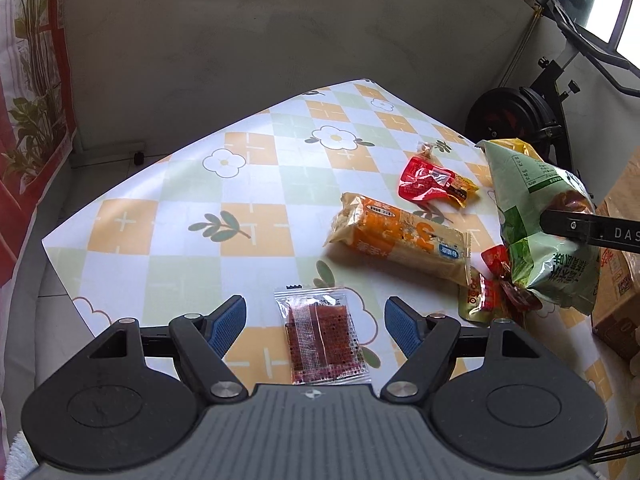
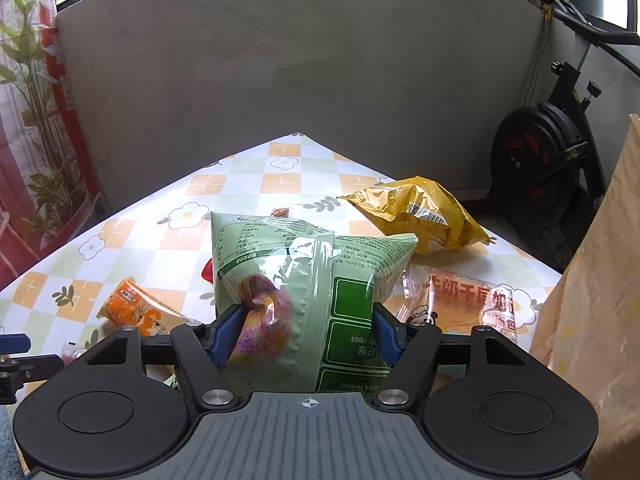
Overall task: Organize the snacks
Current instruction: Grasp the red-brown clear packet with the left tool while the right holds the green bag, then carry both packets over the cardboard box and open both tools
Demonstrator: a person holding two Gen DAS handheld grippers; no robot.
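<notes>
Green snack bag (image 2: pixel 312 300) — pinched in right claw (image 2: pixel 308 334) | left claw (image 1: pixel 316 322) spread, low over table (image 1: pixel 160 200)

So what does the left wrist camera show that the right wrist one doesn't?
Only the left view: the open left gripper over a clear packet, plus a red packet.
Only the right view: a yellow bag, a bread pack and the right gripper front-on.
Both: the green bag the right gripper holds, the orange pack, the checked table.
</notes>
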